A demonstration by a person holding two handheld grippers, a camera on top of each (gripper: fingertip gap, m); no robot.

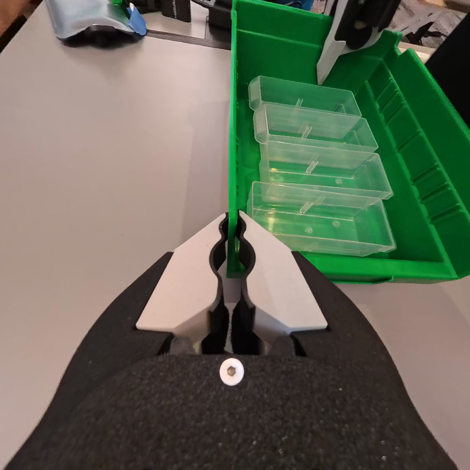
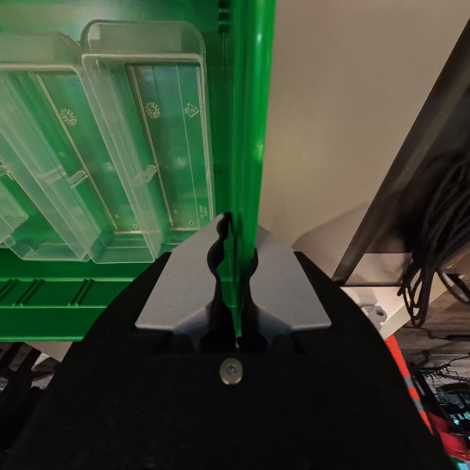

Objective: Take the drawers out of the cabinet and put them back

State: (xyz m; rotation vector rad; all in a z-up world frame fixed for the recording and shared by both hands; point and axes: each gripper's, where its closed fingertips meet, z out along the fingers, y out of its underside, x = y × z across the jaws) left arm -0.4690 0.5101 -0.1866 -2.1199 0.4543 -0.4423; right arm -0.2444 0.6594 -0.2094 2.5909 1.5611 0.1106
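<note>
Bin [image 1: 419, 142] sits on the bench [image 1: 101, 152], toward its right side. Four drawers [image 1: 320, 221] lie inside the bin in a row running near to far, each overlapping the next, crowded against the bin's left wall. Left gripper [image 1: 232, 216] at the bin's near-left corner, jaws astride the wall. Right gripper [image 2: 230, 216] at the far side, jaws astride the rim. Pouch [image 1: 96, 23] at the bench's far-left, well apart from the bin.
</note>
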